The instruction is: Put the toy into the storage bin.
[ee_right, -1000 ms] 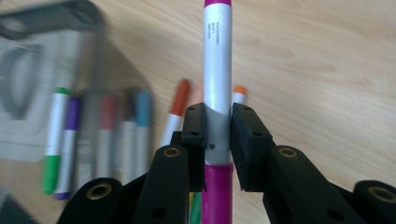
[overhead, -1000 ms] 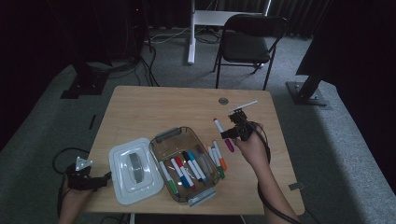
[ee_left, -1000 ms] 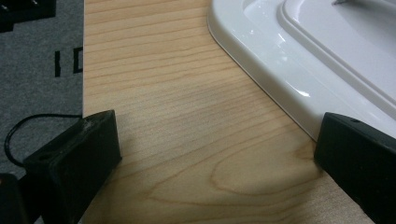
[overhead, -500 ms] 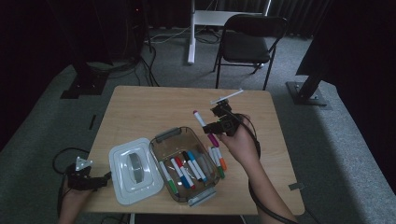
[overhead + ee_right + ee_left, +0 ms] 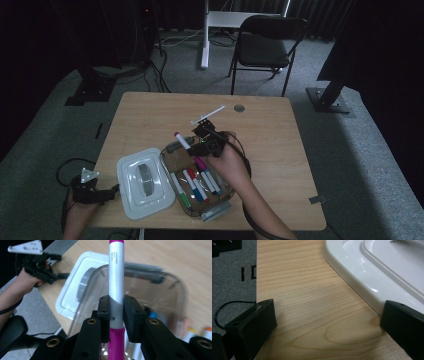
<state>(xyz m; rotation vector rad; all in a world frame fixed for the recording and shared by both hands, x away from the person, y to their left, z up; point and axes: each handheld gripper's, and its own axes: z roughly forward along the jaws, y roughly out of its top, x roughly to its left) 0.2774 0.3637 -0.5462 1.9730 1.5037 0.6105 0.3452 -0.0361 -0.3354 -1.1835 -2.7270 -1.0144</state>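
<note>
The right gripper point(image 5: 116, 308) has its two black jaws closed tight on a pink-and-white marker point(image 5: 116, 285), the pads point(image 5: 103, 311) pressing the white barrel from either side just above its pink lower end. In the high view the same marker point(image 5: 187, 146) is carried in the right gripper point(image 5: 202, 147) above the far end of the clear container point(image 5: 220, 197), tilted, with its red-tipped upper end pointing toward the far left of the wooden table point(image 5: 280, 150) and its pink end toward the person. Several other markers point(image 5: 197, 184) with green, blue, red and pink caps lie side by side inside that container. Just beside the container, on its left, the white lid point(image 5: 142, 182) lies flat on the table. The left gripper point(image 5: 102, 195) rests at the near left corner of the table, close to the lid's edge. In the left gripper view its jaws stand wide apart with bare table point(image 5: 312, 307) between them and nothing held, and the rim of the white lid point(image 5: 372, 280) passes just by one jaw.
</note>
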